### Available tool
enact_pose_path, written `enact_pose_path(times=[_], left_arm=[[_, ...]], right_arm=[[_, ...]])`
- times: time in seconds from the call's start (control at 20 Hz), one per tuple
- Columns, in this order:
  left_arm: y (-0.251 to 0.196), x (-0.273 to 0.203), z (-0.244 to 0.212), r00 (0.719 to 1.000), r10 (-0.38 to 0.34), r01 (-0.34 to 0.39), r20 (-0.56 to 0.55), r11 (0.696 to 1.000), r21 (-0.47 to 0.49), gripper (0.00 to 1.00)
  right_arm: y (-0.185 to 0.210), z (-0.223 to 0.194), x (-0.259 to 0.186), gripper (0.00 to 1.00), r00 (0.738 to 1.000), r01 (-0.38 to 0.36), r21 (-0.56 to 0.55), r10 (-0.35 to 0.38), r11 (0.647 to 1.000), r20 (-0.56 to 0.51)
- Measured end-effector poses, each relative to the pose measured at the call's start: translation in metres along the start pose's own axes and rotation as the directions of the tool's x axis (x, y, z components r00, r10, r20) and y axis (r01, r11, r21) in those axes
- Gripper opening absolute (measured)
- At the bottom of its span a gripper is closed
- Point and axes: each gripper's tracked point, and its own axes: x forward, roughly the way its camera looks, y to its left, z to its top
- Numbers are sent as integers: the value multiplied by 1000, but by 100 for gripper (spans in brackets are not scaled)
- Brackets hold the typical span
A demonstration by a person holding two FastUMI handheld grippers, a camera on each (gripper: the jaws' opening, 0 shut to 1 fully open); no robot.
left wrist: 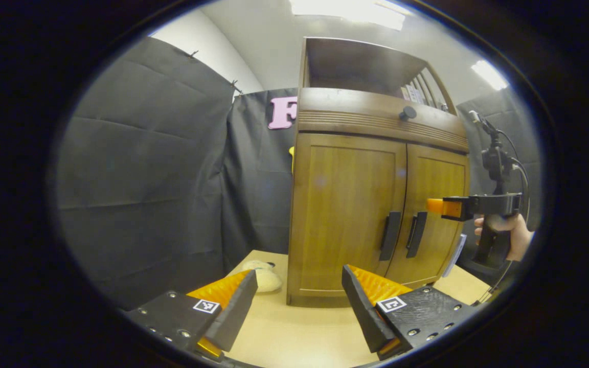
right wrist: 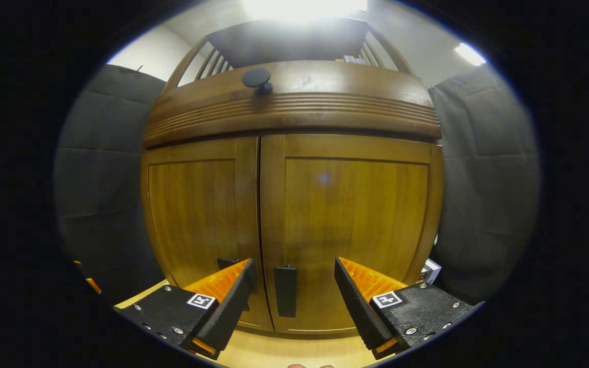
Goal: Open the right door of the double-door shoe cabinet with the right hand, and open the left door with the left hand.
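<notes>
1. Shoe cabinet point(left wrist: 376, 204) stands on the pale bench point(left wrist: 294, 332), both doors closed, black cloth walls around.
2. Left gripper point(left wrist: 299, 301): jaws spread, well short of the cabinet.
3. Right gripper point(right wrist: 292, 296): jaws spread either side of the right door's handle point(right wrist: 285, 290), not touching.

This is a staged recording booth, not a lived-in home. Dark cloth point(left wrist: 146, 153) hangs in creased panels on every side, pinned along its top edge, with a plain white wall point(left wrist: 197, 46) and bright ceiling light panels point(left wrist: 345, 10) showing above it. One piece of household furniture, a wooden shoe cabinet point(left wrist: 376, 204), stands alone on a pale desk point(left wrist: 294, 332) like a prop. At the side a person's hand point(left wrist: 509, 232) grips a handheld rig with a cable trailing from it, the mark of a data-collection setup.
</notes>
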Motion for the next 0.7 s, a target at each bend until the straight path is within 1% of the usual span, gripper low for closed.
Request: enact_pose_path(times=[0.05, 0.1, 0.15, 0.25, 0.3, 0.4, 0.45, 0.5, 0.55, 0.7], left_arm=[[0, -1, -2, 1000, 6, -6, -8, 1000, -4, 100], [0, -1, -3, 1000, 9, -9, -18, 1000, -8, 95], [0, -3, -4, 1000, 12, -12, -28, 1000, -11, 100], [1, -2, -5, 999, 14, -15, -48, 1000, -11, 100], [1, -1, -6, 998, 14, -15, -58, 1000, -9, 95], [1, -1, -9, 997, 16, -16, -80, 1000, -3, 95], [1, -2, -10, 996, 14, -15, -88, 1000, -3, 100], [1, -1, -11, 995, 12, -12, -95, 1000, -5, 95], [1, -1, -12, 995, 9, -10, -103, 1000, -10, 95], [1, 0, -14, 992, -2, -1, -123, 1000, -26, 95]], right_arm=[[1, -6, 6, 95, 1000, -4, 5, 4, 1000, -8], [2, -11, 12, 95, 1000, -2, 0, 2, 1000, -16], [3, -15, 18, 95, 1000, -2, -5, 2, 1000, -25], [8, -27, 29, 96, 999, -11, -3, 11, 1000, -41], [9, -31, 34, 95, 999, -15, -3, 15, 1000, -47], [5, -39, 47, 96, 998, -4, -5, 3, 1000, -64], [4, -43, 48, 96, 998, 3, -7, -4, 1000, -69], [3, -45, 51, 96, 997, 11, -14, -12, 1000, -71], [1, -51, 54, 96, 997, 14, -21, -16, 1000, -79], [1, -59, 59, 95, 996, -14, -35, 11, 999, -92]])
